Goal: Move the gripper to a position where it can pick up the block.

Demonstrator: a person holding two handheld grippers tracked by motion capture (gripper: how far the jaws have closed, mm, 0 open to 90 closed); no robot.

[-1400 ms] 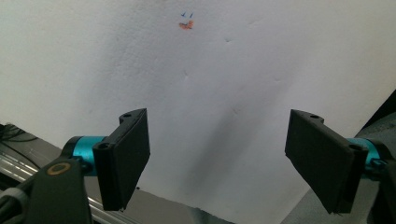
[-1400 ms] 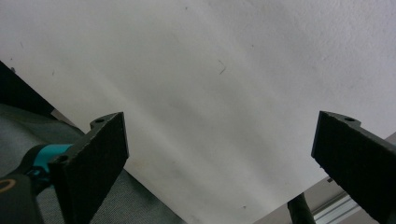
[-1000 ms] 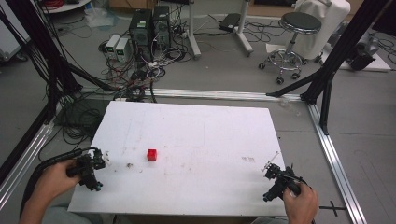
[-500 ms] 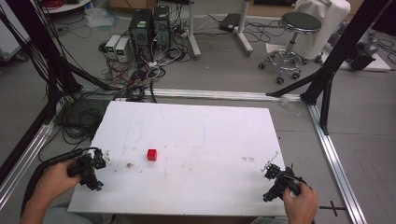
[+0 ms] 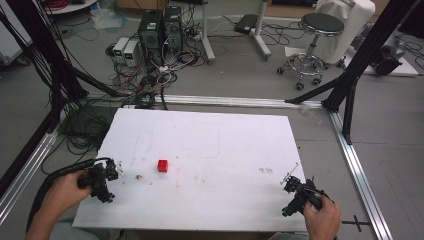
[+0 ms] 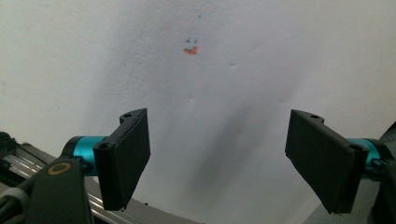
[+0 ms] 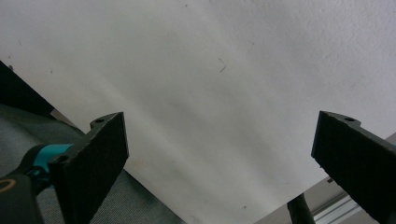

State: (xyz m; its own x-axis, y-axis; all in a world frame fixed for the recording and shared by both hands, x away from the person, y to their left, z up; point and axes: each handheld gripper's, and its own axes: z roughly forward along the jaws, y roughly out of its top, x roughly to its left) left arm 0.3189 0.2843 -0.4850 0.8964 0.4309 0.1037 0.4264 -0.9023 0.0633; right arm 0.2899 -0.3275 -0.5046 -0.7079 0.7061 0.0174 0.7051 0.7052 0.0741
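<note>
Both hand-held grippers, left [image 5: 101, 181] and right [image 5: 297, 195], are released; a skewed approach may knock the red cube [image 5: 162, 165] across the desk [image 5: 240, 145].

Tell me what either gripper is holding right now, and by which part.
Nothing. The left gripper and right gripper both have jaws wide open over bare table.

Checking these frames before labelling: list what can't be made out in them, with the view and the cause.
- Red cube, high view: too small to tell any markings or its material.
- Brown speck on the white table, high view: too small to identify.
- Left gripper and right gripper, high view: jaw gaps too small to judge.
- Orange-and-blue mark, left gripper view: blurred, unreadable.
</note>
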